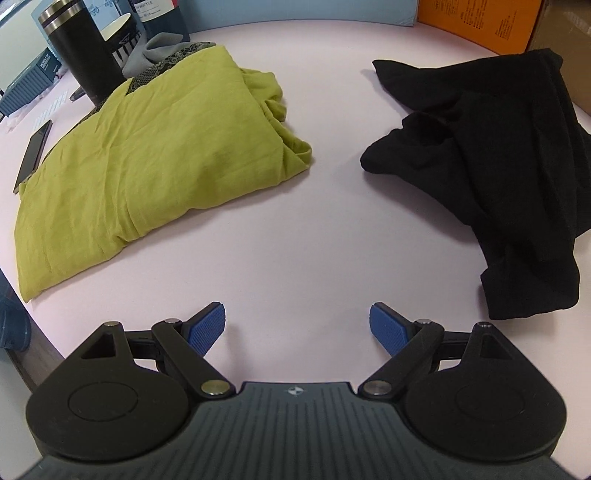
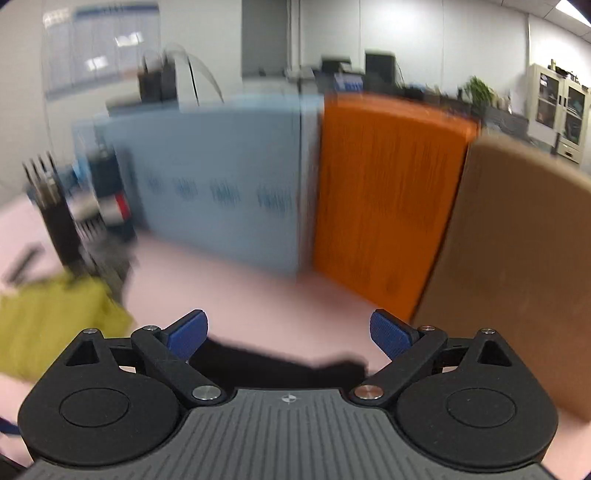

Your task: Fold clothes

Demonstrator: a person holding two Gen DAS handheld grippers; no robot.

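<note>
Green garment (image 1: 147,155) folded, near tabletop (image 1: 325,229) left edge, phone (image 1: 32,155) just beside it. Black garment (image 1: 498,177) crumpled toward right edge, well apart. Left gripper (image 1: 297,328) jaws wide, holding nothing. Right gripper (image 2: 289,334) jaws wide over black cloth, view blurred.

I note a black steel-banded tumbler (image 1: 82,51) standing upright on the pale pink table (image 1: 295,229), a dark phone (image 1: 32,155) lying flat near its left edge, an orange box (image 1: 480,22) behind
</note>
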